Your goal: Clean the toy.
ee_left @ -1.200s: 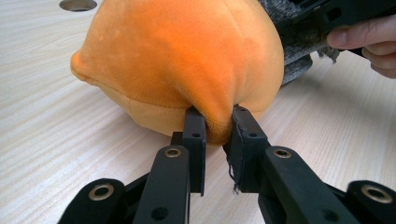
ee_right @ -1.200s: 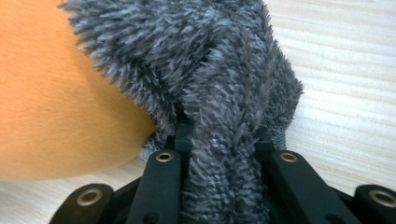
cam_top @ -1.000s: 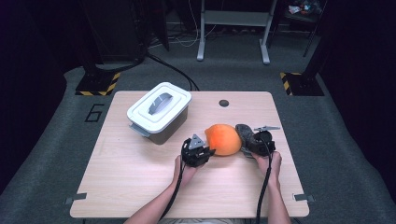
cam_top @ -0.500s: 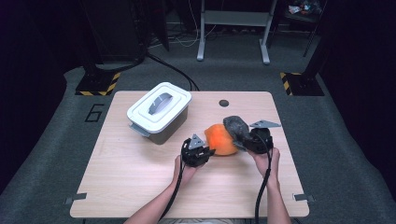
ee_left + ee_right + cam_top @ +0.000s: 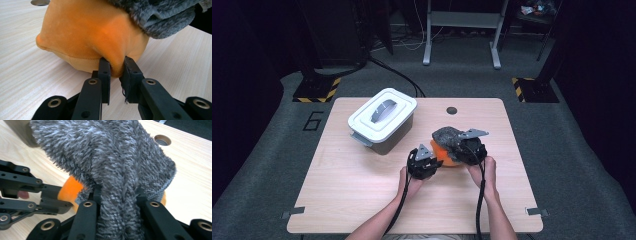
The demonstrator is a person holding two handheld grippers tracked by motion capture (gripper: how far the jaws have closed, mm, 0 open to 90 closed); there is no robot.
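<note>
A pale wooden worktop [image 5: 362, 200] is carrying a soft orange plush cushion [image 5: 443, 154] near its right edge; the left hand-held gripper [image 5: 117, 68] is pinching it; the right hand-held gripper [image 5: 117, 192], gripping a fuzzy grey fabric cover [image 5: 451, 136], has been lifting it upward, suggesting the peeling is progressing.

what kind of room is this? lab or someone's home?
Most likely a lab or recording studio, not a home. A lone wooden table stands on grey carpet with a floor number "6" beside it, hazard-striped stand bases sit at the back, and cables trail across the floor.
</note>
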